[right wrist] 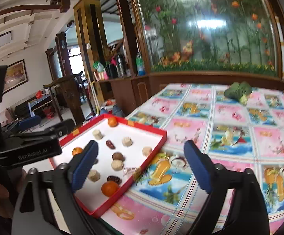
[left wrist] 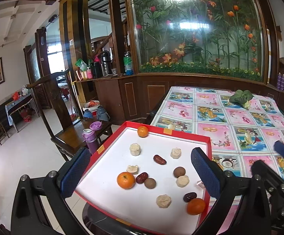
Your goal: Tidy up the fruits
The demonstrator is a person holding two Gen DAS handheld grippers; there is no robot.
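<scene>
We note the red tray (left wrist: 208,143) sits at the table's corner with its raised rim as the only barrier around it; inside, oranges (left wrist: 125,180), dates (left wrist: 159,159), brown round fruits (left wrist: 179,172) and pale cut pieces (left wrist: 135,149) lie scattered with white gaps between most of them, though the cluster by the near-left orange is tight. To the tray's right we see the patterned tablecloth (right wrist: 230,137) lying bare up to a green leafy vegetable (right wrist: 238,93) at the far edge. On the tray's left side a wooden chair (left wrist: 63,117) carrying a purple bottle (left wrist: 91,141) stands near.
</scene>
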